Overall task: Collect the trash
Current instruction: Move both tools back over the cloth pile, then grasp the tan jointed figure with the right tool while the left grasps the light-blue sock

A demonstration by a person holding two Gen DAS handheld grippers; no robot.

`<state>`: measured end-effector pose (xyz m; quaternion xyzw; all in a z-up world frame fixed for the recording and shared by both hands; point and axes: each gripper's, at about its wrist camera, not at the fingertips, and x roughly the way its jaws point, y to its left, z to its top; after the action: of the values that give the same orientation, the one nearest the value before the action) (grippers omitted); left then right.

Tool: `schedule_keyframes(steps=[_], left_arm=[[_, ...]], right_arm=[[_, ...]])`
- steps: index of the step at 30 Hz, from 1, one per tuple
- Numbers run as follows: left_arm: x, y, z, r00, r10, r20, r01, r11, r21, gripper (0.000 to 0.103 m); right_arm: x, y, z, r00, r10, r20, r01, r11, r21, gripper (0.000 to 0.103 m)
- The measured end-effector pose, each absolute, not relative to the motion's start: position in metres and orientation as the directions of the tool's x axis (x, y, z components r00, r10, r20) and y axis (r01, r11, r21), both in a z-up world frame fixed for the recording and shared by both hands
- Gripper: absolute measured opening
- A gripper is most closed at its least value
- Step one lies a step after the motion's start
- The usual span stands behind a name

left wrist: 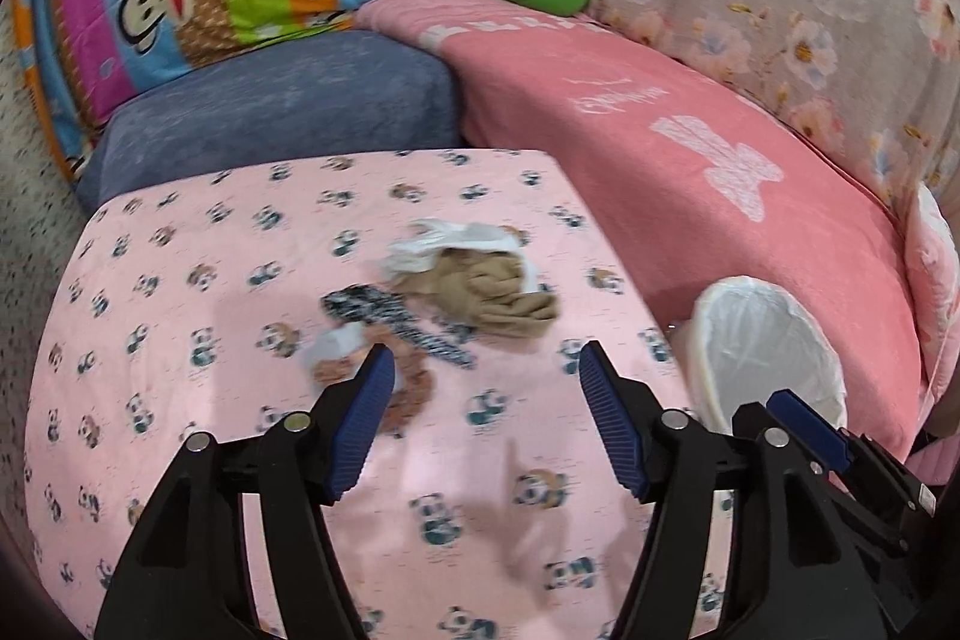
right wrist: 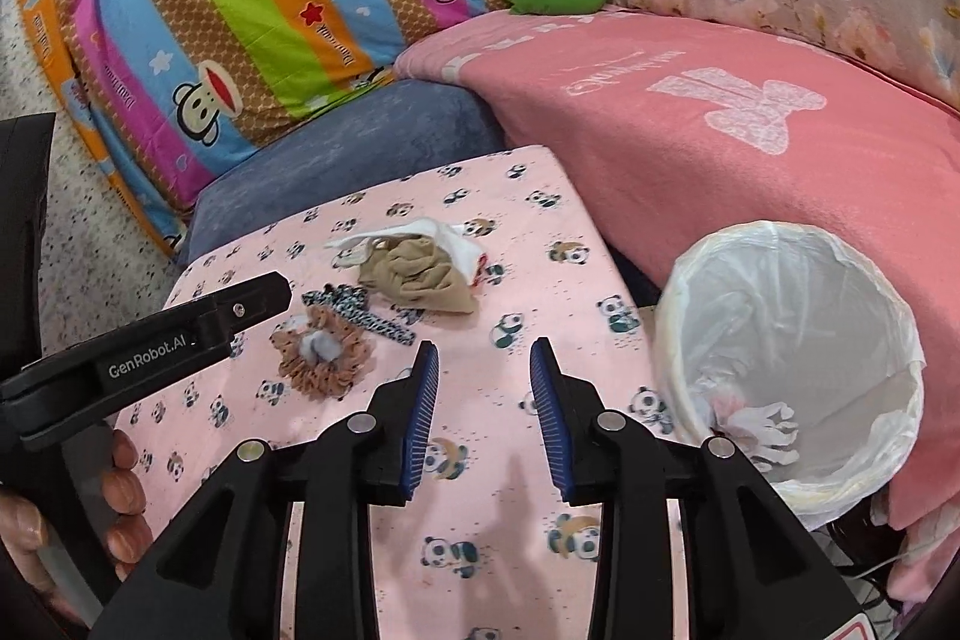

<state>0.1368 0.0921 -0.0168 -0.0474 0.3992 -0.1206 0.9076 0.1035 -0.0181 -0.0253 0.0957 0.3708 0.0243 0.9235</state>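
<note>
Hiding part of scrunchie (left wrist: pixel 414 388), left tongs (left wrist: pixel 486 370) finger, motion-blurred

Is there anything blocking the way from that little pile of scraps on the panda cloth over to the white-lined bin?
Nothing visible blocks it. The pile of scraps lies in the open on the panda cloth, and the bin stands open-topped beside the cloth's right edge, only bare cloth between them. Both the left gripper and right gripper are open and empty, short of the pile.
</note>
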Motion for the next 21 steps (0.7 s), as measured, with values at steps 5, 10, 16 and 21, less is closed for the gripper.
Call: schedule_keyframes(steps=[5,10,16,21], left_arm=[[0.141,0.137,-0.027,0.649,-0.211,-0.731,0.094,0.976,-0.198,0.066],[0.144,0.175,-0.038,0.641,-0.176,-0.747,0.035,0.979,-0.200,0.068],[0.153,0.212,-0.054,0.622,-0.145,-0.769,-0.031,0.977,-0.209,0.070],[0.162,0.233,-0.067,0.606,-0.138,-0.783,-0.059,0.974,-0.218,0.070]], right_arm=[[0.116,0.032,-0.037,0.689,0.168,-0.705,-0.053,0.982,0.182,0.035],[0.132,0.075,-0.055,0.655,0.203,-0.728,-0.110,0.978,0.175,0.035],[0.155,0.110,-0.074,0.625,0.212,-0.751,-0.143,0.977,0.157,0.035],[0.174,0.127,-0.090,0.601,0.212,-0.771,-0.135,0.977,0.164,0.035]])
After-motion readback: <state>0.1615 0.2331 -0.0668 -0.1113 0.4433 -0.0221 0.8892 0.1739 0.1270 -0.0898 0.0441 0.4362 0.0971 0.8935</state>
